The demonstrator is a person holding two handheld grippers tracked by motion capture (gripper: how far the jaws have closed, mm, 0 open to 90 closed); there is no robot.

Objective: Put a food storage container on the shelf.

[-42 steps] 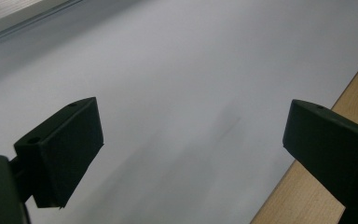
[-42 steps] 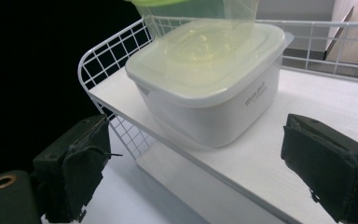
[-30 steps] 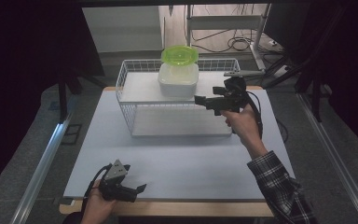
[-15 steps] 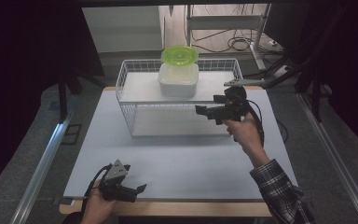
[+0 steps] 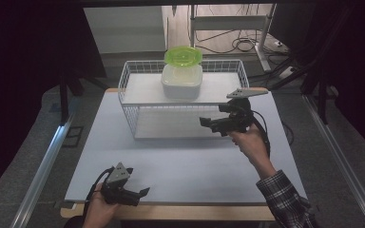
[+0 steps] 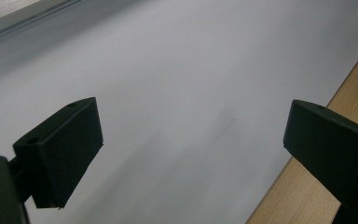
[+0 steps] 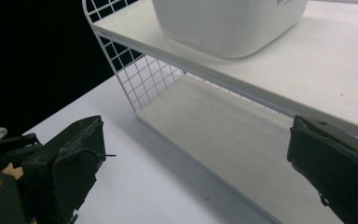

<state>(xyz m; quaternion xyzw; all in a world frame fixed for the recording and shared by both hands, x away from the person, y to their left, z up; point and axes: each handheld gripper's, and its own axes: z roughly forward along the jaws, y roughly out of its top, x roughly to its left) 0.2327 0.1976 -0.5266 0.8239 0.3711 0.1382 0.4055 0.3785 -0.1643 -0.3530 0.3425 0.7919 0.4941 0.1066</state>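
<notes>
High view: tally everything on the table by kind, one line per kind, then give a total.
White wire shelf rack: 1
White container on the rack's upper shelf: 1
Green bowl on top of the container: 1
Hand-held gripper: 2, the left hand-held gripper low at the table's near edge, the right hand-held gripper held up in front of the rack
Total: 5

Pale mat on wooden table, cables on floor behind

White wire rack; glossy white plastic container; glossy green plastic lid; matt black jaws.
</notes>
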